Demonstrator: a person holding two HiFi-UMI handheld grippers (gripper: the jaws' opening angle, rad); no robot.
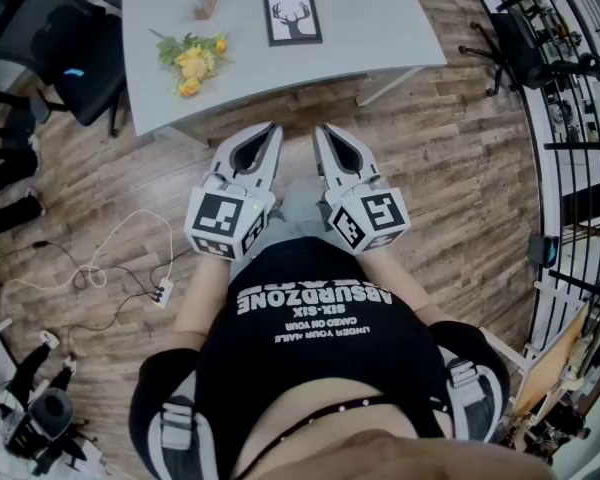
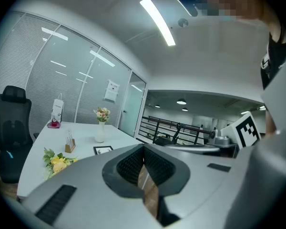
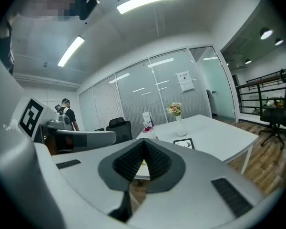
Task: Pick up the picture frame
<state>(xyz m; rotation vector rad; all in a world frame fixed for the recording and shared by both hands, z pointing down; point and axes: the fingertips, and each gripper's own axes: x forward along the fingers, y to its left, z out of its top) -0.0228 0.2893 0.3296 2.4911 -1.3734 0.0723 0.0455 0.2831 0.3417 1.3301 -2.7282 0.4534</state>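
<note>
A black picture frame (image 1: 293, 18) with a deer-head print lies flat on the white table (image 1: 380, 28), far ahead of both grippers. It also shows small in the left gripper view, the frame (image 2: 104, 150), and in the right gripper view, the frame (image 3: 185, 143). My left gripper (image 1: 272, 128) and right gripper (image 1: 320, 130) are held side by side in front of the person's chest, over the wooden floor, short of the table's near edge. Both are shut with nothing between the jaws.
A bunch of yellow flowers (image 1: 192, 60) lies on the table left of the frame, with a small wooden card stand (image 1: 206, 1) behind it. A white vase of flowers (image 3: 179, 119) stands at the back. A black office chair (image 1: 60, 38) stands to the left; cables (image 1: 120, 268) trail on the floor.
</note>
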